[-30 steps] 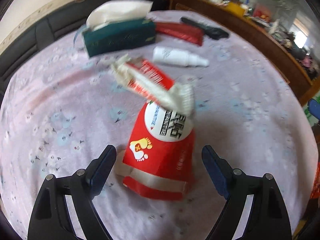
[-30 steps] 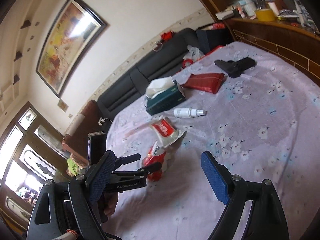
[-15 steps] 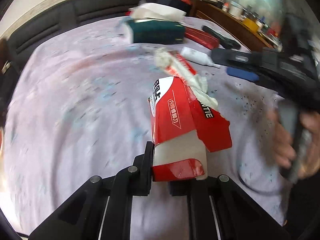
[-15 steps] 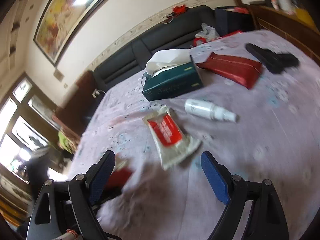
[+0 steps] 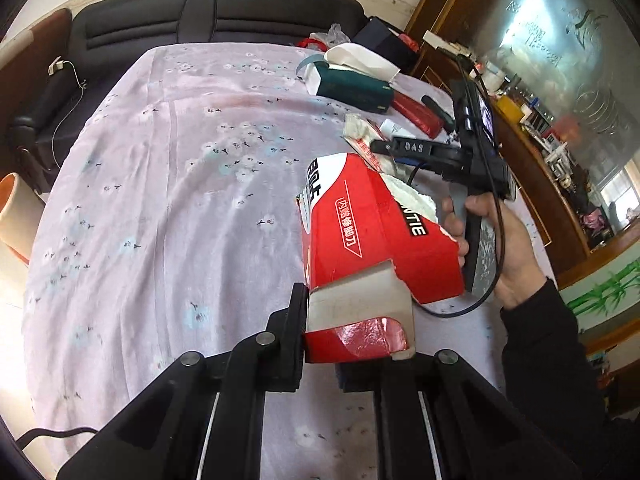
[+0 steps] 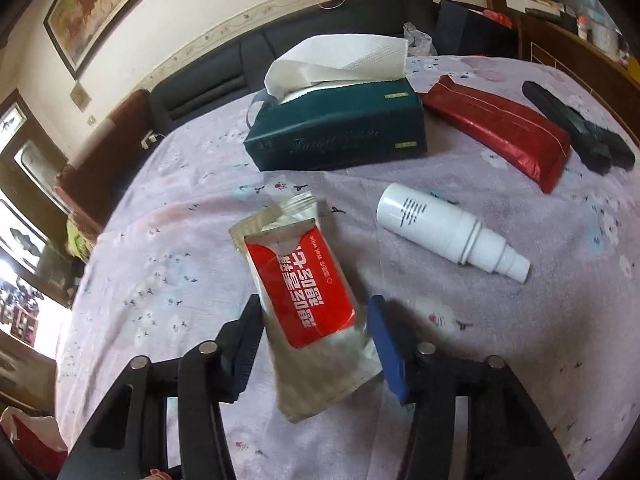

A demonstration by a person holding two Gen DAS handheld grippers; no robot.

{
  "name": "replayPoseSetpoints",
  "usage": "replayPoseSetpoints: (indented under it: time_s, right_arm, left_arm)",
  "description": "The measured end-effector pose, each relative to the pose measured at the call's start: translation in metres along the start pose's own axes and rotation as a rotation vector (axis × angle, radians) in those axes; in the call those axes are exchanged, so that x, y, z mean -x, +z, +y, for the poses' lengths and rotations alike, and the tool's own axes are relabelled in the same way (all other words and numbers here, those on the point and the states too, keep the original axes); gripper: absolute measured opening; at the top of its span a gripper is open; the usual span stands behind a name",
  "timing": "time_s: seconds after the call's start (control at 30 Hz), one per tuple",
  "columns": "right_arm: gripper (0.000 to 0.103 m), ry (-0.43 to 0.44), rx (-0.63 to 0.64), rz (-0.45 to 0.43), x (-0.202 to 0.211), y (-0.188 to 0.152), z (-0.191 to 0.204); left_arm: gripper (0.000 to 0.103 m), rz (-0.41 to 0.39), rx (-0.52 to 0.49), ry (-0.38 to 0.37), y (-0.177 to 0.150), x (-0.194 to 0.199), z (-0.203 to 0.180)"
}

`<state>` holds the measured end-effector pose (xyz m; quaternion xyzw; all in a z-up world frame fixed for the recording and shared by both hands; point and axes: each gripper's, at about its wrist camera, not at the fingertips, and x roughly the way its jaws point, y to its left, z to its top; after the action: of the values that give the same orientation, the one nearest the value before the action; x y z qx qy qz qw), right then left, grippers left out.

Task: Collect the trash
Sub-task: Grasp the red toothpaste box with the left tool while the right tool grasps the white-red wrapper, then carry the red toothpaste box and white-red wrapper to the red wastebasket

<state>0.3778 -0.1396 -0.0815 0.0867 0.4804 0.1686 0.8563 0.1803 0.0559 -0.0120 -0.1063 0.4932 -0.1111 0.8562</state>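
The left gripper (image 5: 356, 344) is clamped on the near end of a torn red box (image 5: 372, 240), held above the flowered cloth (image 5: 180, 200), its long side pointing away. The right gripper's (image 6: 316, 336) jaws are closing around a wet-wipe packet (image 6: 304, 292) lying flat on the cloth, lengthwise between them, pads not yet pressing. Just beyond lie a white bottle (image 6: 444, 236), a green tissue box (image 6: 340, 128) and a red pouch (image 6: 500, 128).
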Motion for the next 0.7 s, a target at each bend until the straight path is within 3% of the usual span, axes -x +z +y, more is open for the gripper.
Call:
replayPoseSetpoints:
  time_s: [0.07, 0.3, 0.7]
  right_arm:
    - [0.042, -0.012, 0.007, -0.013, 0.010, -0.005, -0.001]
    - [0.038, 0.017, -0.016, -0.074, 0.075, -0.039, 0.011]
    - [0.038, 0.097, -0.152, -0.393, 0.266, -0.149, 0.021]
  left_arm:
    - [0.011, -0.011, -0.003, -0.008, -0.002, 0.004, -0.004]
    - [0.011, -0.038, -0.020, -0.041, -0.011, 0.015, -0.020]
    - [0.011, -0.110, -0.123, -0.133, -0.043, 0.057, -0.079]
